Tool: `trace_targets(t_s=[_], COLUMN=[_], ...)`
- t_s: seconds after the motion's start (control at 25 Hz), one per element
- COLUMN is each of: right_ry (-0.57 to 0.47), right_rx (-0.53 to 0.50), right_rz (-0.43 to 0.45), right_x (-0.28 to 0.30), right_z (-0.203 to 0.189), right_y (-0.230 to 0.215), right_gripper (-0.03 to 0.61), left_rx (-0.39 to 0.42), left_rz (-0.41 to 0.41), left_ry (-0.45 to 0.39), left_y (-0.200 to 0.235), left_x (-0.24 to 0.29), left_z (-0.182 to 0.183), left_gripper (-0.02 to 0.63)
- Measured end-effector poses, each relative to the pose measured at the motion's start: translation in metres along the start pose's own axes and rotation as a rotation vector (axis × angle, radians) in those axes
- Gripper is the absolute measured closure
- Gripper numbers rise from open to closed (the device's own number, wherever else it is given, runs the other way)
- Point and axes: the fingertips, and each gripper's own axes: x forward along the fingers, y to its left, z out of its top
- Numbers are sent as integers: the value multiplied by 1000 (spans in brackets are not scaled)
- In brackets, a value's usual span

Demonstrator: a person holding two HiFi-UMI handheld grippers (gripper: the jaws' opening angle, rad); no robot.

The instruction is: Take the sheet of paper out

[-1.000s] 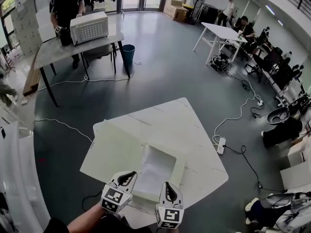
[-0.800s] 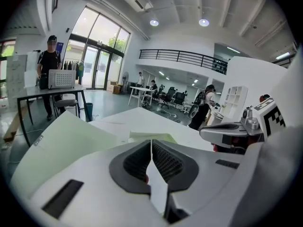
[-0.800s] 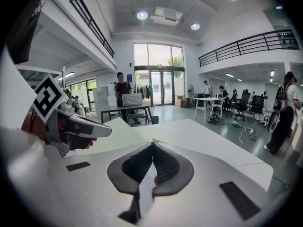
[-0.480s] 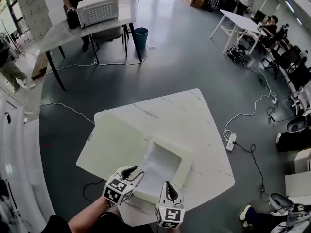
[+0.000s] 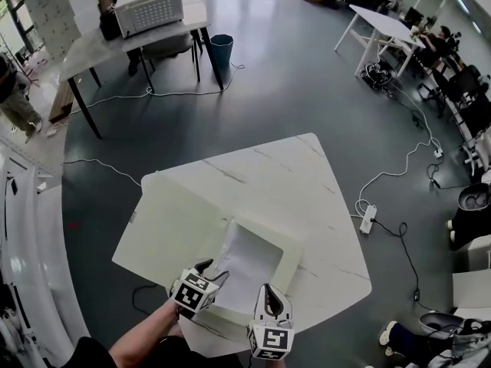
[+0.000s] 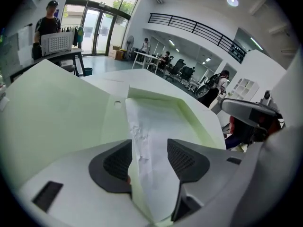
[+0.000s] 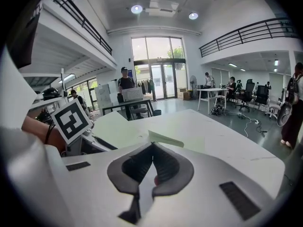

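Observation:
A pale green folder [image 5: 173, 225] lies spread on the white table [image 5: 295, 175], its flap thrown to the left. A white sheet of paper [image 5: 247, 257] rests in its pocket. My left gripper [image 5: 212, 271] points down at the sheet's near left edge. Its jaws are opening, and the crinkled paper [image 6: 152, 126] stands between the pads without being pressed. In the left gripper view the folder [image 6: 57, 103] fills the left side. My right gripper [image 5: 266, 291] is at the folder's near edge, shut [image 7: 152, 148] on a thin pale edge that looks like the folder's. A green corner [image 7: 166, 139] pokes out just beyond its tips.
Across the grey floor, a table [image 5: 92, 48] at the far left carries a white slatted box [image 5: 149, 6], with a bin [image 5: 222, 50] beside it. Cables and a power strip [image 5: 367, 217] lie to the right. People sit at desks at the far right.
My left gripper has come down to the sheet and its jaws have gone from shut to wide apart. The right gripper stays at the folder's near edge.

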Motion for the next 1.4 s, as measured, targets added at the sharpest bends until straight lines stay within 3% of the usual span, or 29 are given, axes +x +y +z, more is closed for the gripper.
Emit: trace_targets(t_s=[0.48, 0.92, 1.4], right_ry=[4, 12, 17], right_rx=[24, 42, 34], right_rz=[11, 17, 9], right_x=[13, 21, 17], right_z=[-2, -8, -6], right_y=[-16, -31, -23], right_gripper=[560, 560, 560], left_rx=[-36, -36, -75], left_rz=[73, 180, 180], left_ry=[117, 109, 86], left_y=[16, 27, 33], left_x=[39, 48, 41], left_z=[-15, -15, -15], left_gripper=[385, 511, 571])
